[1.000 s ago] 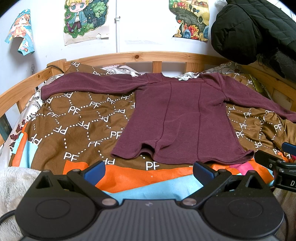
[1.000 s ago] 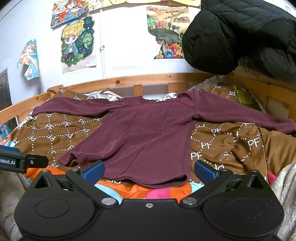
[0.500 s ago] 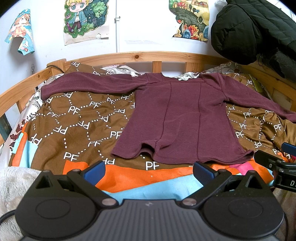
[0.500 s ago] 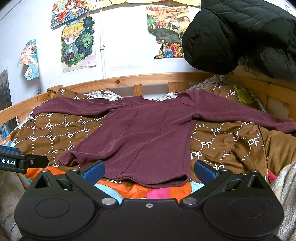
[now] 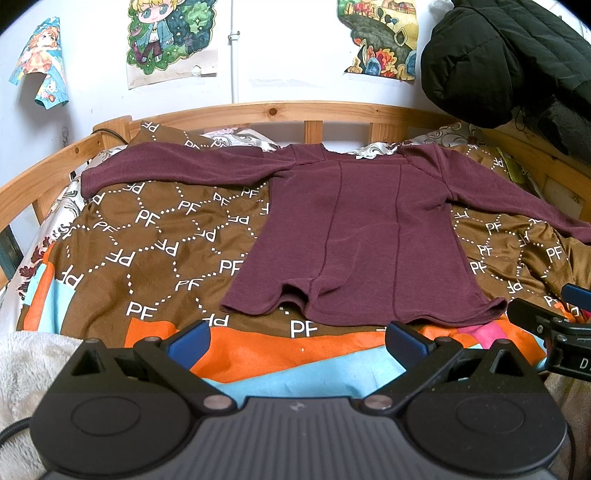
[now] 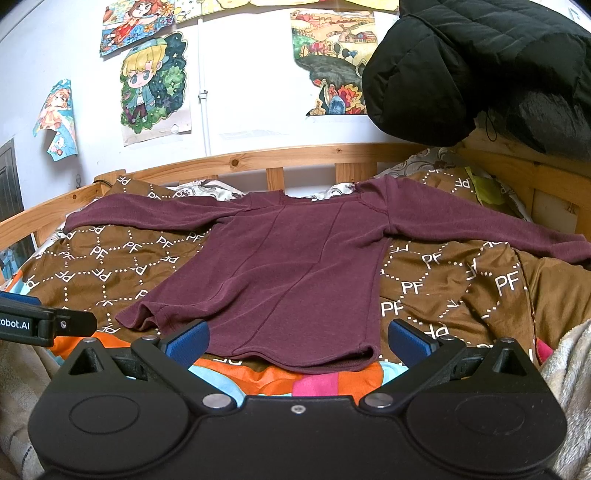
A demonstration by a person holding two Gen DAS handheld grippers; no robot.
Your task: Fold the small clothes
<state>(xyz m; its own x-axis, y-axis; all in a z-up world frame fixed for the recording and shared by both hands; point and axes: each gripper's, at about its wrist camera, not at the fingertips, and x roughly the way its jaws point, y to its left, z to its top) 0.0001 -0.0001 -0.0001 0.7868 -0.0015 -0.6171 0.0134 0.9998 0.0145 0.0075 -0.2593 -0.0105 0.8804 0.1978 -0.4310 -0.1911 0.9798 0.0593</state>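
While the maroon long-sleeved shirt (image 5: 362, 236) lies flat on the brown patterned bedspread (image 5: 155, 236), sleeves spread wide, both tools hang just short of its hem. Left gripper (image 5: 297, 341) has its jaws wide apart, holding nothing; right gripper (image 6: 297, 341) likewise. Only the right view shows the extra posters (image 6: 136, 20) higher up the wall.
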